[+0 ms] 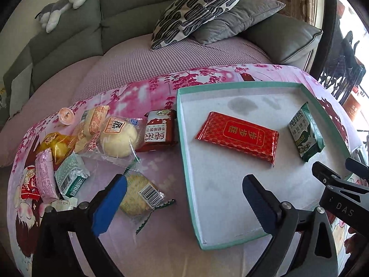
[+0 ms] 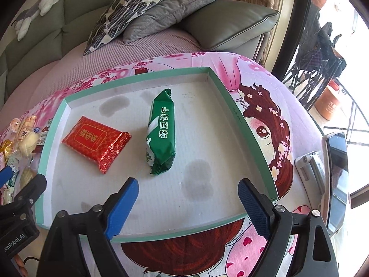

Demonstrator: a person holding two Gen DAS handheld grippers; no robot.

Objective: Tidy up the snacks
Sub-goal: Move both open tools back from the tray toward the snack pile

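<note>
The shallow tray (image 1: 184,138) with a mint-green rim and white floor lies on a bench covered with a pink cartoon-print cloth (image 2: 265,106), and two snacks lie inside it: a red foil packet (image 1: 237,137) toward the tray's left side and a green biscuit pack (image 2: 161,136) to its right, the two well apart and neither touching the rim. The other snacks sit in a loose heap (image 1: 76,147) on the cloth just outside the tray's left wall: a red-brown biscuit pack (image 1: 158,131) right beside the rim, a wrapped white bun (image 1: 120,139), a round cake in clear wrap with a barcode (image 1: 138,195) nearer the bench's front edge, plus small pink, yellow and green packets overlapping one another. The left hand-held gripper (image 1: 184,198) hangs over the tray's left wall, its blue pads spread wide with nothing between them. The right hand-held gripper (image 2: 188,204) hangs over the tray's near edge, also spread wide and empty. A phone on a stand (image 2: 334,180) stands at the bench's right edge. Behind the bench is a sofa (image 1: 69,30) with patterned and grey cushions.
</note>
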